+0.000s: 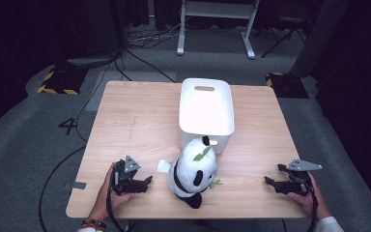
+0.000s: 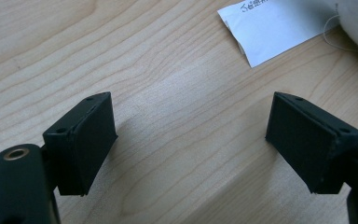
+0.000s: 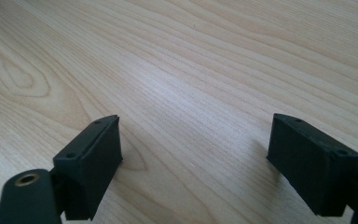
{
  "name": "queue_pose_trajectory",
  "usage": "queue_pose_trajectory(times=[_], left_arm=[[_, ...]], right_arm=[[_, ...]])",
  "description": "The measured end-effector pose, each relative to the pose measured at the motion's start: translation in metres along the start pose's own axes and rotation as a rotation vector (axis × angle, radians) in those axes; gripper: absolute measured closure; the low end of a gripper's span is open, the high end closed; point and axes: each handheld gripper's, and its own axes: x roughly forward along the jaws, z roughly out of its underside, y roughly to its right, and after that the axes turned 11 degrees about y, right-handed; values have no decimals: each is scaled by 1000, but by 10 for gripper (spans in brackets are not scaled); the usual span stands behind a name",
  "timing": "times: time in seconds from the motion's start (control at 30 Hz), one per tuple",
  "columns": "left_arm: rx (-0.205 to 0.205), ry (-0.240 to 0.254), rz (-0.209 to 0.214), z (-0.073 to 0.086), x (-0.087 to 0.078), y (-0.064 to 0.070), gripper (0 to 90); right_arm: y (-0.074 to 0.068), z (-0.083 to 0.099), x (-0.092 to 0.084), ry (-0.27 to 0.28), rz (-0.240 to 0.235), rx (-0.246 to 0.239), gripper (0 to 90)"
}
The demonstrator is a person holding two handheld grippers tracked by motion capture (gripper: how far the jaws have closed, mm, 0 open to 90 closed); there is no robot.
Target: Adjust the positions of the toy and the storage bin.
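Panda plush (image 1: 194,170) sits near the table's near edge, just in front of the white bin (image 1: 206,113). Left gripper (image 1: 147,181) and right gripper (image 1: 269,181) flank it, jaws apart and empty. A one-sided pinch could snag only its paper tag (image 2: 270,28), so it flops free.

left side: bare table (image 1: 130,121) from the left tongs (image 1: 146,182) up to the far edge, open to pass.
middle: a plush panda (image 1: 193,169) sits near the front edge, touching the white bin (image 1: 206,113) behind it; together they block the centre line.
paper tag (image 2: 272,28): lies flat just beside the panda, ahead of the left tongs.
right side: bare wood between the right tongs (image 1: 273,180) and the panda, and beside the bin.
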Motion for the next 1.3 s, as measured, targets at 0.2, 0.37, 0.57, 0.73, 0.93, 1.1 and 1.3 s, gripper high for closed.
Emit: queue_pose_trajectory(times=[0.2, 0.37, 0.57, 0.73, 0.93, 1.1, 1.3], left_arm=[[4, -17, 5, -1, -1, 6, 173], [12, -5, 46, -4, -7, 15, 169], [36, 24, 73, -12, -14, 25, 162], [64, 62, 111, -19, -19, 35, 160], [83, 78, 133, -23, -21, 41, 160], [98, 101, 158, -26, -26, 48, 160], [116, 118, 192, -32, -28, 58, 160]], right_arm=[[0, 0, 0, 0, 0, 0, 172], [0, 0, 0, 0, 0, 0, 172], [0, 0, 0, 0, 0, 0, 172], [0, 0, 0, 0, 0, 0, 172], [0, 0, 0, 0, 0, 0, 172], [0, 0, 0, 0, 0, 0, 172], [0, 0, 0, 0, 1, 0, 172]])
